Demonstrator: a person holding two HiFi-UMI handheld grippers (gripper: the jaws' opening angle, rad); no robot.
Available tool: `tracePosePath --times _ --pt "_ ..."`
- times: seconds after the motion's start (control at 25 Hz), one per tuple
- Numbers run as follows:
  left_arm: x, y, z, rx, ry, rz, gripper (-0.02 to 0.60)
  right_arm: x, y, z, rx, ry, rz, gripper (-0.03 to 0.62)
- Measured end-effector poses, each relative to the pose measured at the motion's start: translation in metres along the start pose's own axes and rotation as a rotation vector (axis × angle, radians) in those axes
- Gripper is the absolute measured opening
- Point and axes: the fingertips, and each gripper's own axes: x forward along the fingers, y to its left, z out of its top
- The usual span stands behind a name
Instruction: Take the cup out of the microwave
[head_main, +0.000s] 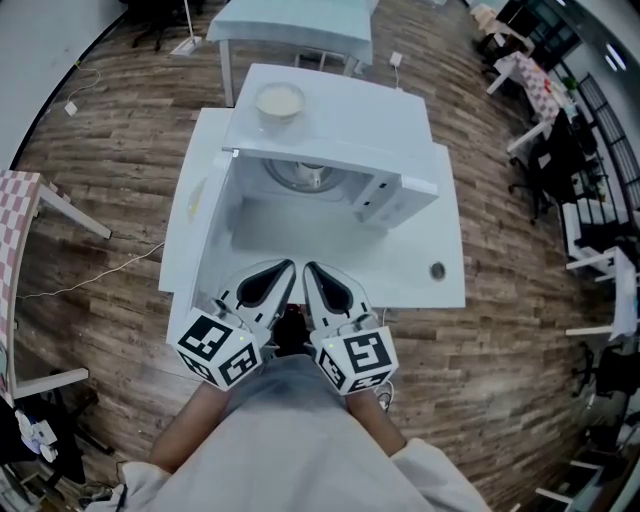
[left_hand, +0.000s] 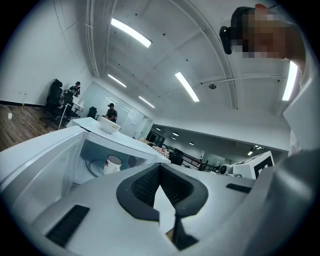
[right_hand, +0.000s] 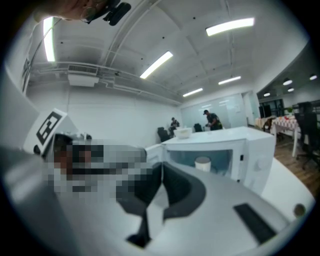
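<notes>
Far left, on the wood floor: a checked tabletop (head_main: 14, 225) and a thin cable (head_main: 90, 282) trailing toward the white table (head_main: 425, 255). On that table, a white microwave (head_main: 335, 115), door (head_main: 212, 235) open to the left, opening toward the grippers, only bare tabletop between. On the microwave's top, a shallow bowl (head_main: 280, 100), pale inside, contents unclear. Inside the oven, on the turntable, the cup (left_hand: 113, 164): white, upright, with a small red mark too small to read, well apart from both grippers. At the table's near edge, close to the person's body, left gripper (head_main: 289, 263), jaws together on nothing. Just beside it, right gripper (head_main: 308, 266), likewise closed and empty. Black-and-white square markers on both cubes. Farther right on the table, a small round dark thing (head_main: 437, 270). Beyond, office chairs (head_main: 540, 175).
</notes>
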Motion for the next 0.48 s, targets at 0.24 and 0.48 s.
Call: tracePosePath --times 0.24,0.48 --pt "0.016 0.012 -0.003 -0.009 0.021 0.014 0.009 0.016 -0.016 0.000 0.005 0.007 0.000 0.023" --pt "0.028 0.024 -0.002 -0.023 0.029 0.035 0.009 0.032 -0.026 0.000 0.007 0.012 0.010 0.023"
